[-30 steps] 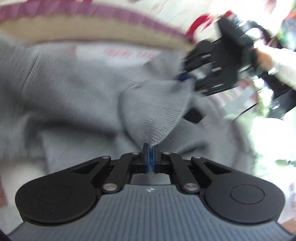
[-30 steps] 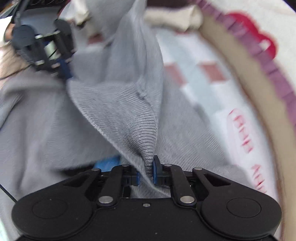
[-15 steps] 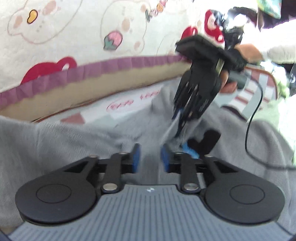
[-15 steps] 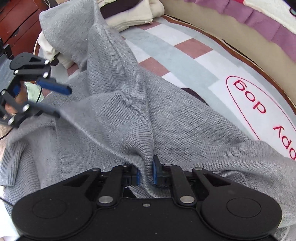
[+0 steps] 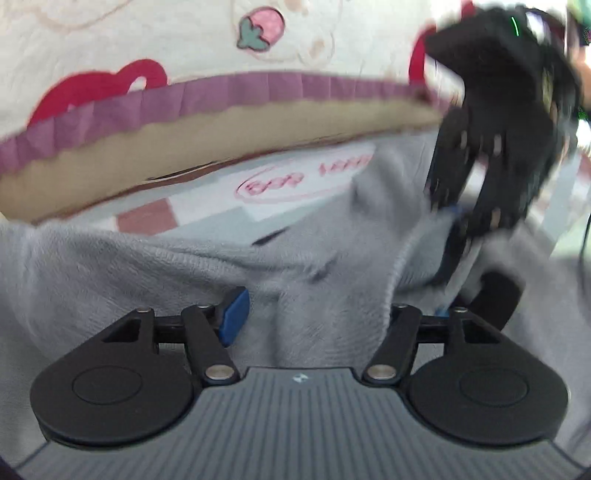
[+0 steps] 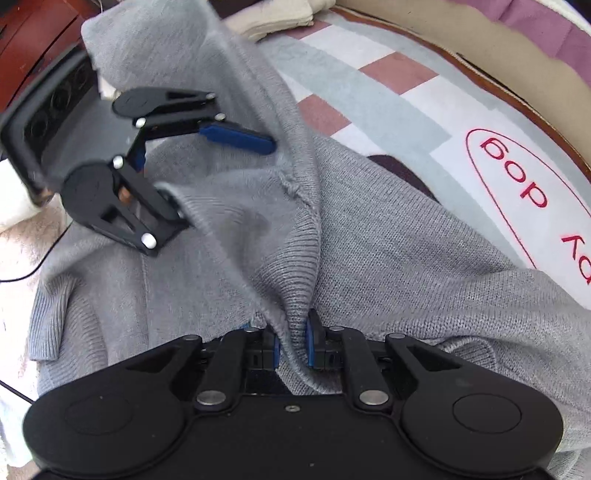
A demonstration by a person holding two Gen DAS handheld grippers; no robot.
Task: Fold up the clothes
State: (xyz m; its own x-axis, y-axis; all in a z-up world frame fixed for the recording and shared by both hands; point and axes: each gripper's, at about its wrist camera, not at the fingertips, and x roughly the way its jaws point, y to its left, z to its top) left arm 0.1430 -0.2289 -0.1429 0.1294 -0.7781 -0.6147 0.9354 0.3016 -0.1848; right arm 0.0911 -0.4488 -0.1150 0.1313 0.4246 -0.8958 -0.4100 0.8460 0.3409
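Left wrist view: grey knit sweater (image 5: 155, 266) lies spread over a checked mat (image 5: 207, 210) with red lettering; behind it a tan edge with purple frill (image 5: 236, 92) and a cream cartoon-print quilt (image 5: 147, 33). Left gripper (image 5: 314, 314) has jaws spread wide, a hump of knit bulging up between them, nothing pinched. Only its left blue pad shows clearly; the right one is mostly hidden by cloth. Far right, blurred, the right gripper (image 5: 458, 221) comes down onto the sweater from above.

Right wrist view: left side shows the left gripper (image 6: 221, 177) from outside, fingers open, one blue finger (image 6: 236, 138) above the fabric and the other side down at a raised fold. A sleeve cuff (image 6: 46, 314) lies flat at far left. Centre: right gripper (image 6: 291, 347) jaws pressed on a ribbed edge of the sweater, knit gathered into a ridge running up from the pinch. Right: mat with the red oval print (image 6: 517, 192), part of the sweater draped over it. Cream clothes (image 6: 273, 18) piled at top.

Handling, judged: soft, light, floppy, stretchy knit; it sags and bunches, won't hold shape, not fragile, not slippery against rubber pads. A single pinch drags a tent of cloth, so two-point holds work better. Best grab points: ribbed hem or cuff, seam lines, shoulder edges, since thicker rib gives a firmer bite. Left claw likely should close on the raised fold in front of it, taking one layer edge only, not the whole hump.
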